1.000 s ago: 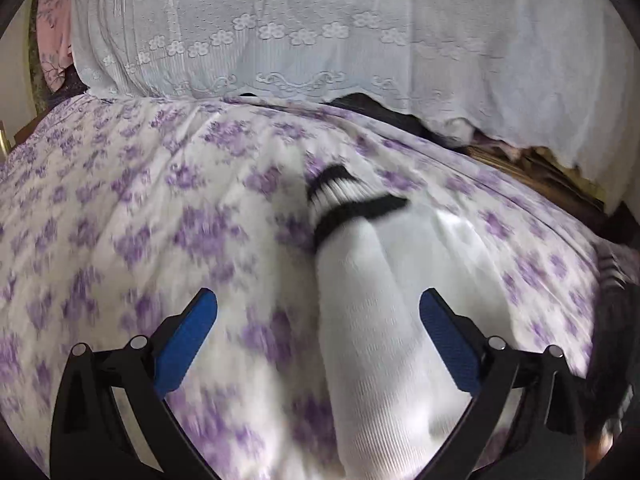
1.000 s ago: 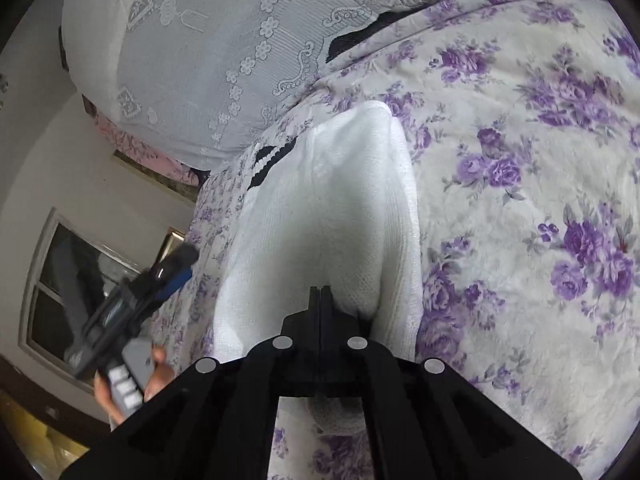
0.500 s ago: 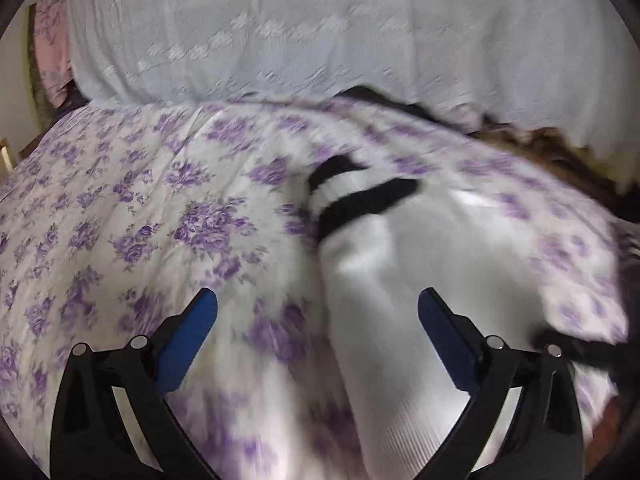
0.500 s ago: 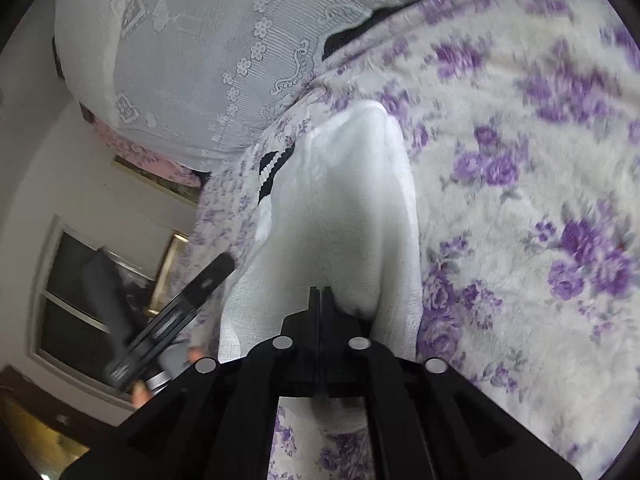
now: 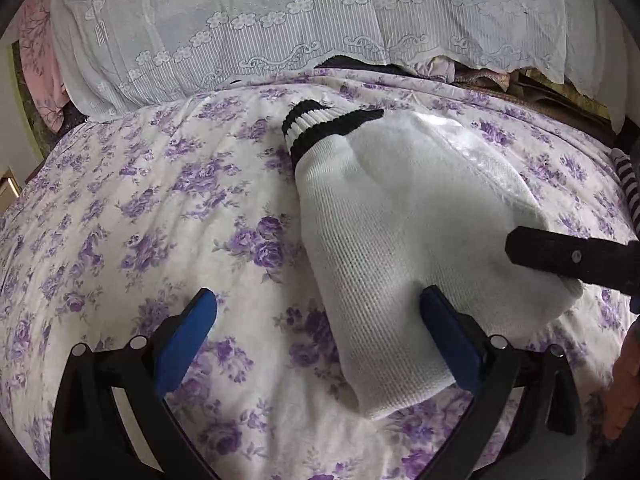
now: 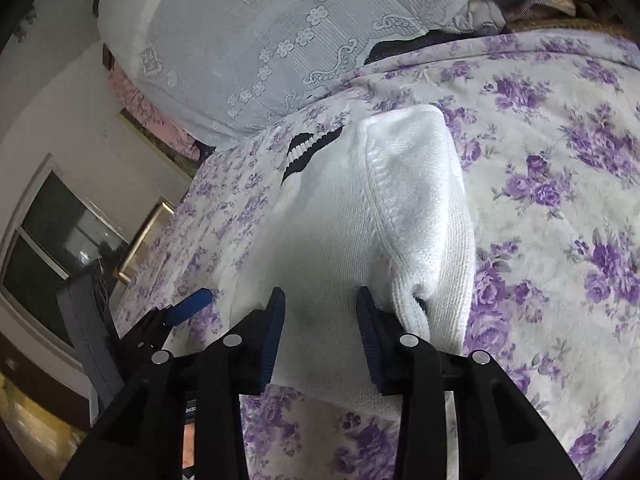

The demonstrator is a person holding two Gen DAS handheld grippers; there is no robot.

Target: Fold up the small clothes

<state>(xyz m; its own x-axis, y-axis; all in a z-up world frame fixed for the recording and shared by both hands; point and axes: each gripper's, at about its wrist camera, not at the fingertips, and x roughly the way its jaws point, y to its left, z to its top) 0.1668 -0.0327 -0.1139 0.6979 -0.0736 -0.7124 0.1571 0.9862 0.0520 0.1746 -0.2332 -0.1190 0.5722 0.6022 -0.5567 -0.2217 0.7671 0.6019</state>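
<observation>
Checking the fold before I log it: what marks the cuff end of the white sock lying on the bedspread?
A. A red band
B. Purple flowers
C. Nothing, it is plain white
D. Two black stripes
D: the white sock ends in a ribbed cuff carrying two black stripes, seen in both wrist views; the purple flowers belong to the bedspread.

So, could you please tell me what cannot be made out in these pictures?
- White sock: its underside, hidden against the floral bedspread in both views.
- Striped item: cut off by the right edge of the left wrist view.
- Items behind the lace cover: mostly covered, unidentifiable.
</observation>
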